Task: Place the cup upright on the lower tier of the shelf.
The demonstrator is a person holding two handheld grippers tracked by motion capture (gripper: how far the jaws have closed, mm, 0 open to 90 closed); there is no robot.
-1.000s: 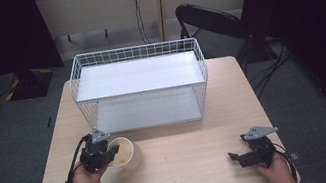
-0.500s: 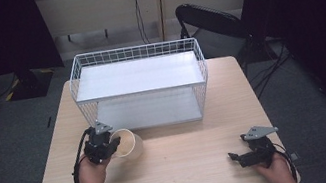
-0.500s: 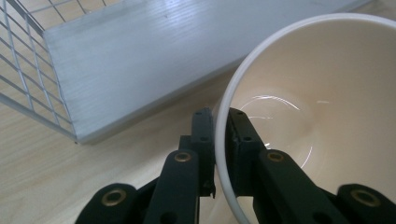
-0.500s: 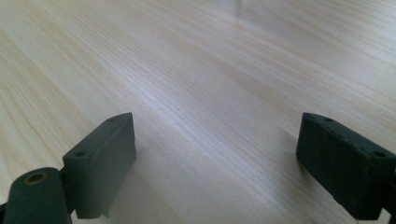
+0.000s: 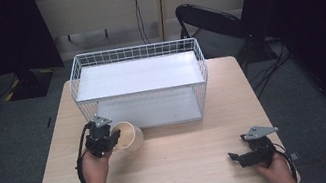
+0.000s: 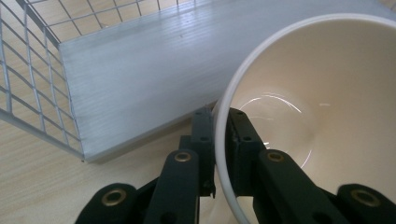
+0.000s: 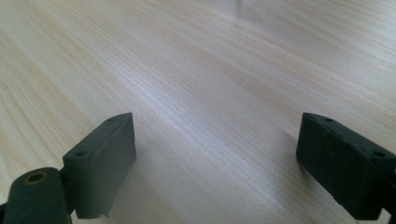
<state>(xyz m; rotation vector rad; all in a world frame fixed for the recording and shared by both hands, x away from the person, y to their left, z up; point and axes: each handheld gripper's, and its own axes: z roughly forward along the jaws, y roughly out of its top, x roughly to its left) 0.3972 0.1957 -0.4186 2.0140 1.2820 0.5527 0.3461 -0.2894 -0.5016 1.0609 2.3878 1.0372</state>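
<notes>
The left gripper has its jaws pressed together on the rim of the cup, one jaw inside and one outside the wall. This thin-wall pinch is probably chosen because the cup is too wide to hold around its body. The cup is tilted, its mouth turned toward the camera in the left gripper view, and it is empty. In the high view the cup is over the table, just in front of the lower shelf of the wire rack, near its left end. I judge the cup is meant for this shelf, because its front side is open.

The right gripper has its jaws wide apart with only bare wood between them. It waits near the right front corner, well apart from the cup.
</notes>
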